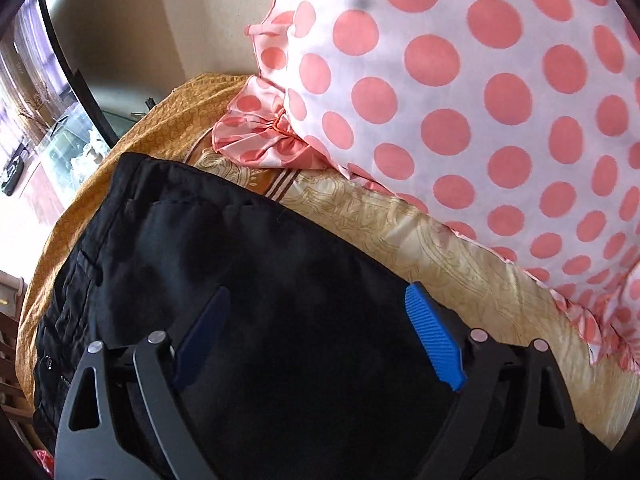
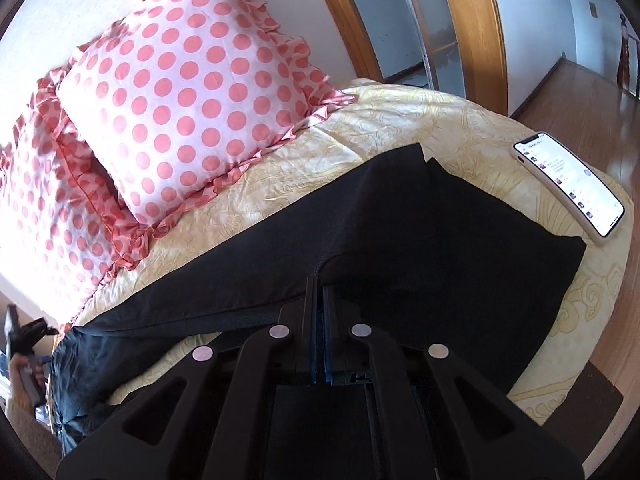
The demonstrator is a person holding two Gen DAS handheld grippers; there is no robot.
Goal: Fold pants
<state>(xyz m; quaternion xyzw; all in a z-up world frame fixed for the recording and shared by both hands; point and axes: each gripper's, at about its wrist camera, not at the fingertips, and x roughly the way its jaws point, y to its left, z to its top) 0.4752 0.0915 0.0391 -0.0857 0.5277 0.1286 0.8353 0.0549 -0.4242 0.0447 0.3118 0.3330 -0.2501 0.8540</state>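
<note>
Black pants (image 2: 400, 216) lie across the yellow bedspread (image 2: 400, 120), near the dotted pillows (image 2: 192, 80).

The right gripper (image 2: 320, 292) pinches a raised fold; the left gripper (image 1: 316, 336) hovers wide over the waistband. A slipping pinch could drop the fold, and dragging cloth might nudge the phone (image 2: 572, 184).

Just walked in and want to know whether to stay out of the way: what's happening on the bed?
A person with a gripper in each hand is folding black pants on the yellow bedspread. The right gripper is shut on a fold of the fabric. The left gripper hangs open over the waistband end. Polka-dot pillows and a lit phone lie beside the pants.
</note>
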